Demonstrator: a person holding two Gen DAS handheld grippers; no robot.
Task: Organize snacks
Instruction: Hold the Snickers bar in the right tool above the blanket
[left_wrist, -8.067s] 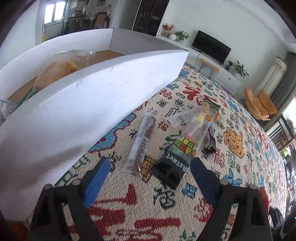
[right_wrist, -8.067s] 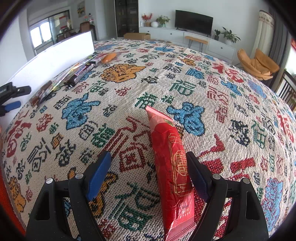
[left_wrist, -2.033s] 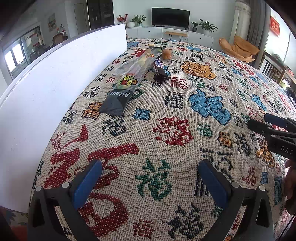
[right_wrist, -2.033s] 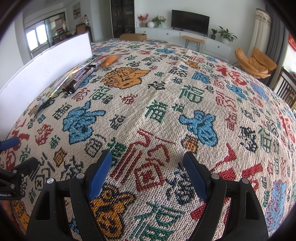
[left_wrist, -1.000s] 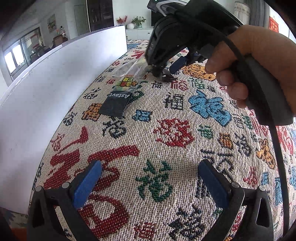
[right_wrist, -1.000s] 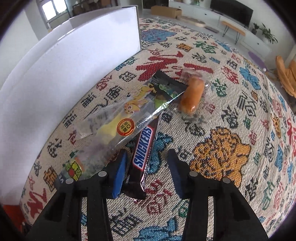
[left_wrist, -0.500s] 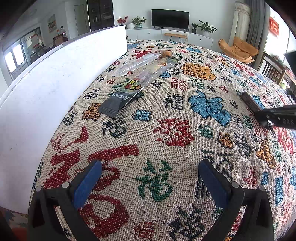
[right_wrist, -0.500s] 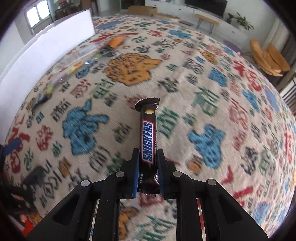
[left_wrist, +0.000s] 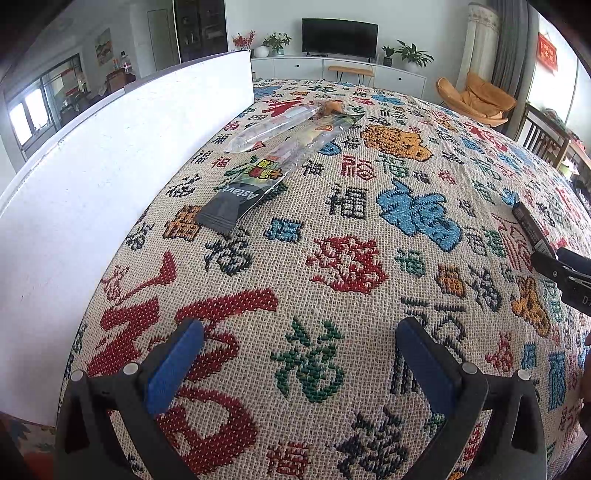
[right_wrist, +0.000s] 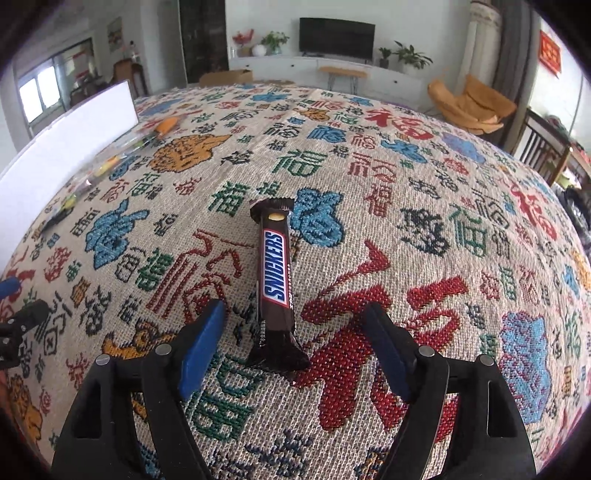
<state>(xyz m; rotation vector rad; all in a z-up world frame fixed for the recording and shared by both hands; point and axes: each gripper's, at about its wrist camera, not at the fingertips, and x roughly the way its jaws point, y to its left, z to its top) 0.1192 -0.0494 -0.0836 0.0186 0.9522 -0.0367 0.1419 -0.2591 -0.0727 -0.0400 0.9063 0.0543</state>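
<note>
The right tool (right_wrist: 293, 321) is being held with its jaws spread apart, nothing being gripped between them; the Snickers bar (right_wrist: 276, 273) is lying flat on the patterned cloth (right_wrist: 406, 192) of the desk, its near end resting in the gap between the two blue pads (right_wrist: 201, 345) and touching neither of them; its far end is pointing away toward the middle of the cloth. In the left wrist view the same bar (left_wrist: 532, 227) is being seen at the right edge, just ahead of the right tool's black tip.

The left tool (left_wrist: 299, 354) is likewise being held wide open above bare cloth, with nothing between its pads. Farther ahead, a long clear packet with a black end (left_wrist: 273, 168) is lying beside the white box wall (left_wrist: 122, 155), a second clear packet (left_wrist: 273, 125) being overlapped against it on the wall side; an orange snack (left_wrist: 334, 107) is lying at their far end. From the right wrist view these packets (right_wrist: 107, 166) are being seen well apart from the Snickers bar, off to the left near the box wall (right_wrist: 70, 144).
</note>
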